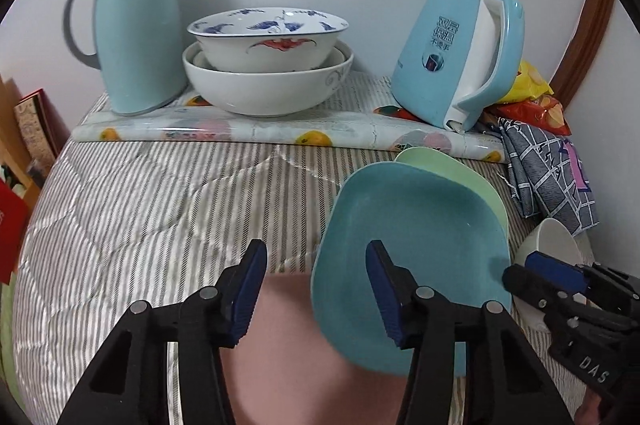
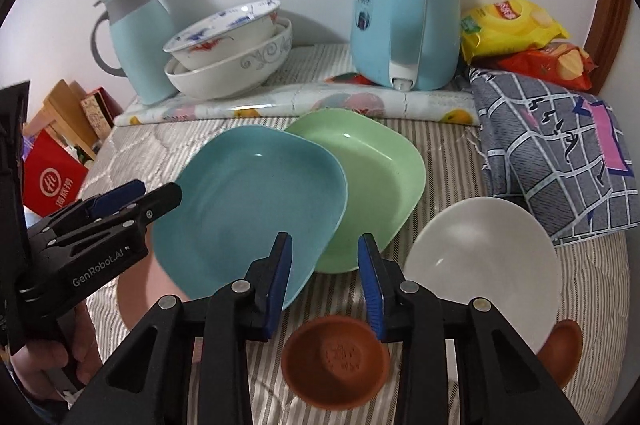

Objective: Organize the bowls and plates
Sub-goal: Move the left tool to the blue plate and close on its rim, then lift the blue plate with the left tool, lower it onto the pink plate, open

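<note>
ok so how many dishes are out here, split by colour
white bowls: 3 (plain, swirl-trimmed, painted one nested in it)
brown bowls: 2
teal plates: 1
green plates: 1
pink plates: 1, partly under the teal one
total: 8
</note>
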Motion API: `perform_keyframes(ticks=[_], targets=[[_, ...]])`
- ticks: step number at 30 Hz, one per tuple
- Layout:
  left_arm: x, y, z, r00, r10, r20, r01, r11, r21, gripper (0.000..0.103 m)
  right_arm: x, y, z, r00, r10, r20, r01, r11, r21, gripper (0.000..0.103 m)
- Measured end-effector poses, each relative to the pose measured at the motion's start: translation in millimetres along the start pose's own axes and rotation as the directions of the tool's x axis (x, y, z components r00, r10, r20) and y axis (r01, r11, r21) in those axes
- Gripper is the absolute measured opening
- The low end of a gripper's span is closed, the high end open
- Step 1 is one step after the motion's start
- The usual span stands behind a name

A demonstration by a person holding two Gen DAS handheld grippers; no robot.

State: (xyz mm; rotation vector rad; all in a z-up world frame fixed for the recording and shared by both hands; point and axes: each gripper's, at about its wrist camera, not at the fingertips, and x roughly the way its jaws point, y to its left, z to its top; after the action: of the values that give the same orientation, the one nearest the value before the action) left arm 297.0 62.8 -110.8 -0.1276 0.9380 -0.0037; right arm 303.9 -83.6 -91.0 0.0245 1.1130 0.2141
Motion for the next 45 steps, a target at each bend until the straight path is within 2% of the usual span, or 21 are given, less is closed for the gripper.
perform_keyframes(ticks=[4,7,9,11,17,22,31,34,38,45], targets=[[13,2,4,1.000,-0.017,-0.019,0.017,1.000,-0.004,0.040,15,2,4,0.999,-0.027,-0.026,0.027,1.000,0.000,0.030],[21,6,4,0.999,-0.033,-0.036,0.032,0.999,-0.013,0.034,25,3,7,0.998,-0.033,-0.049,0.033,0.999,-0.007,0.021],[25,7,3,0.998,-0.039,-0.044,0.038,0.999,-0.012,0.016,30,5,7,0.997,-0.039,-0.059,0.039,0.999,-0.012,0.013],[26,10,2,0.996,-0.079,-0.047,0.078,0.997,-0.029,0.010,30,5,5,0.998,-0.035,-0.051,0.034,0.999,-0.004,0.012],[14,12,-3,0.996,-0.081,-0.028,0.080,0.997,-0.021,0.010,21,13,0,0.998,-0.059,-0.026,0.059,0.998,-0.009,0.012],[-6,23,-7,0.997,-0.079,-0.015,0.079,0.996,-0.034,0.010,10,22,-3,0.999,-0.036,-0.013,0.036,0.999,-0.010,0.011],[-43,53,-36,1.000,-0.007,0.012,0.008,0.998,-0.068,0.010,-4,62,-19,1.000,0.010,0.010,-0.010,0.996,-0.094,0.010],[-44,63,-49,1.000,0.006,0.004,-0.005,0.996,-0.092,0.010,1,73,-26,1.000,0.022,-0.004,-0.022,0.992,-0.123,0.010],[-42,72,-63,1.000,-0.013,-0.019,0.010,0.991,-0.133,0.010,10,81,-36,1.000,0.011,-0.022,-0.014,0.987,-0.158,0.010],[-35,68,-71,0.999,-0.008,-0.038,0.004,0.993,-0.114,0.010,20,82,-39,1.000,-0.007,-0.026,0.002,0.986,-0.164,0.010]])
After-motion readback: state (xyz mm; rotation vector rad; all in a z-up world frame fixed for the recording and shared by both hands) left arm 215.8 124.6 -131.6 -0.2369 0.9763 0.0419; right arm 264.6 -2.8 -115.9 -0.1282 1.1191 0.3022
